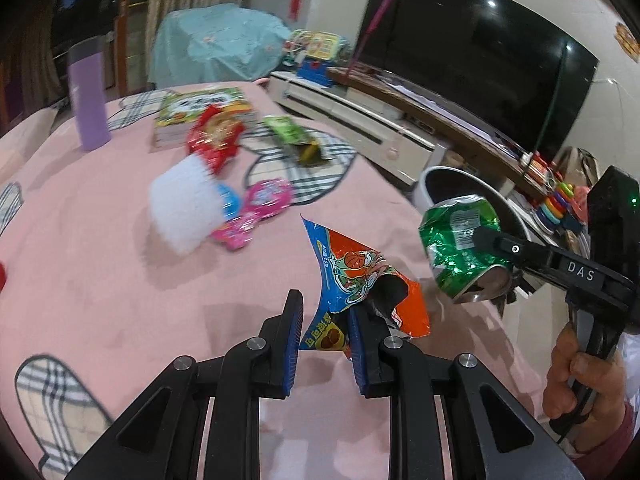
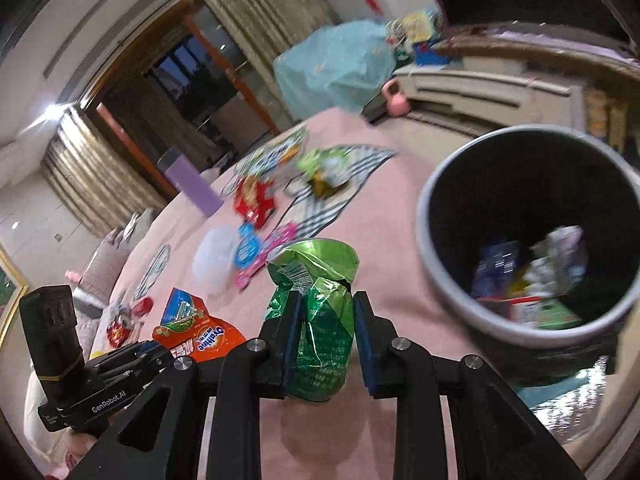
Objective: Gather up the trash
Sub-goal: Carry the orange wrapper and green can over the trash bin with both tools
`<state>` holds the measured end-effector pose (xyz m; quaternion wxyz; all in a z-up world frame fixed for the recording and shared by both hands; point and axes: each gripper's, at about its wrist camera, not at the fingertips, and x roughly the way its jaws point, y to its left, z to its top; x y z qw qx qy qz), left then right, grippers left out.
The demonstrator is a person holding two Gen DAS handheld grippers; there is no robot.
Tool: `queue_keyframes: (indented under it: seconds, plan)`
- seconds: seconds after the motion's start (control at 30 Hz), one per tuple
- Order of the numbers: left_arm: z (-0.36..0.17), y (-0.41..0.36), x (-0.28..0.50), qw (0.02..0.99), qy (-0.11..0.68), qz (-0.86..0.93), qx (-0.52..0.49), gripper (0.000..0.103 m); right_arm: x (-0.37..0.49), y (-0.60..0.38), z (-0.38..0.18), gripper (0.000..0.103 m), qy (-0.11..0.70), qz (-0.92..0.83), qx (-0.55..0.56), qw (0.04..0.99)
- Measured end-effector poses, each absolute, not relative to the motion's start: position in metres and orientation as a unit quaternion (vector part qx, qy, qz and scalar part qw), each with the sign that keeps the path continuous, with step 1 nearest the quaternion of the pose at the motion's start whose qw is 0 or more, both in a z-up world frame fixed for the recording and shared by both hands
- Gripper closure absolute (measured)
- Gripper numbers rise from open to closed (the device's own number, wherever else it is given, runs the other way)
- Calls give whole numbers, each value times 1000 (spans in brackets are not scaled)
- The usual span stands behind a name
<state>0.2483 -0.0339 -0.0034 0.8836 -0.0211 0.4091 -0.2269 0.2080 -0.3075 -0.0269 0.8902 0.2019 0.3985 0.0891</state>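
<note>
My right gripper (image 2: 324, 312) is shut on a crushed green can (image 2: 320, 320) and holds it above the pink table near the trash bin (image 2: 440, 264); the can (image 1: 460, 240) also shows in the left wrist view, in front of the bin (image 1: 436, 178). My left gripper (image 1: 324, 320) is partly closed around an orange and blue Ovaltine wrapper (image 1: 352, 276), which sticks up between the fingers and rests against the right finger (image 1: 360, 344). The wrapper (image 2: 200, 332) also shows in the right wrist view. More wrappers lie on the table: red (image 1: 214, 138), green (image 1: 294, 136), pink (image 1: 260, 208).
A purple bottle (image 1: 88, 96) stands at the table's far left. A book stack (image 1: 204, 114) and a white plastic piece (image 1: 184, 208) lie mid-table. The bin holds several pieces of trash (image 2: 528, 280). A TV (image 1: 480, 52) and a low cabinet (image 1: 360, 120) stand behind the table.
</note>
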Motion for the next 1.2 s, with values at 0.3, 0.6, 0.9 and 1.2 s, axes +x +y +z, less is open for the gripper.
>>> queue_keyframes:
  seconds: [0.3, 0.6, 0.9, 1.2]
  plan:
    - [4, -87, 259, 877, 403, -261, 10, 82, 189, -373, -6, 77, 366, 25, 204, 908]
    - [8, -142, 285, 875, 396, -276, 32, 82, 189, -407, 3, 77, 350, -13, 192, 917]
    - [1, -183, 303, 871, 397, -284, 47, 82, 194, -423, 2, 77, 346, -32, 186, 919]
    - [-1, -207, 316, 870, 398, -284, 56, 82, 199, -434, 2, 77, 346, -39, 185, 919]
